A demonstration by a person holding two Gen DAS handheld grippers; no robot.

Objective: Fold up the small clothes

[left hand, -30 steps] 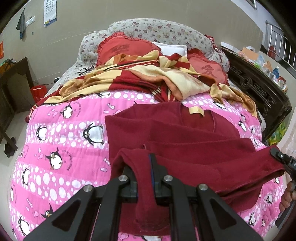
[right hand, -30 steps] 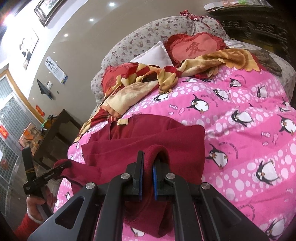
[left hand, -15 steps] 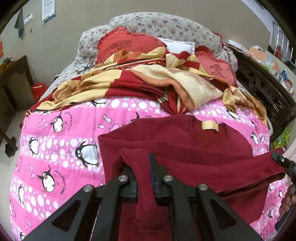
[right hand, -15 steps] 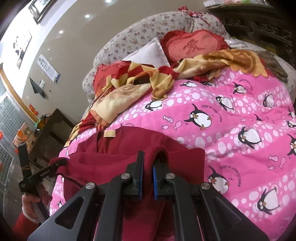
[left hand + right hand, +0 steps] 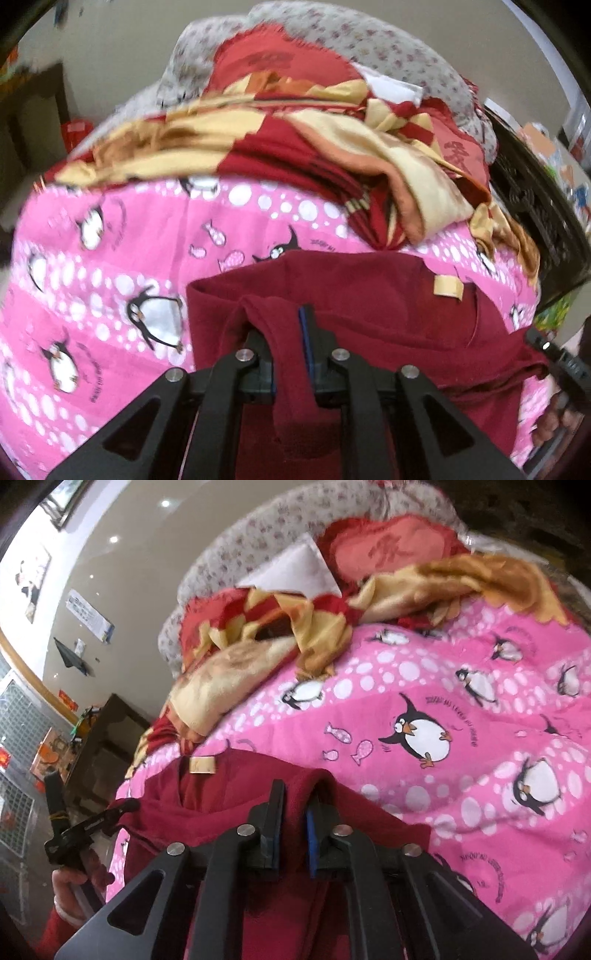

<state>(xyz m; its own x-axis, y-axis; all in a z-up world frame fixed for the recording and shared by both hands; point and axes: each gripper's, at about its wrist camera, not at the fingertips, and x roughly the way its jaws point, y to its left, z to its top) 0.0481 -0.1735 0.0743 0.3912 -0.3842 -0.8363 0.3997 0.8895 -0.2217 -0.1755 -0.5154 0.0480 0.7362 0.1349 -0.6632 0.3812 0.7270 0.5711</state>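
Currently the left gripper [image 5: 291, 354] and right gripper [image 5: 293, 829], jaws just easing apart with hem cloth between them, carry the dark-red garment [image 5: 369, 295] over the penguin quilt [image 5: 110, 258] (collar label upward); premature slippage would skew the fold.

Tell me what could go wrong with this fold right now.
The left tool and right tool have just been opening their jaws, with the maroon garment's lifted edge between them. Dropped now, that edge may land uneven or short of the collar label. Carried further, it could catch the rumpled red-and-yellow blanket just beyond the collar.
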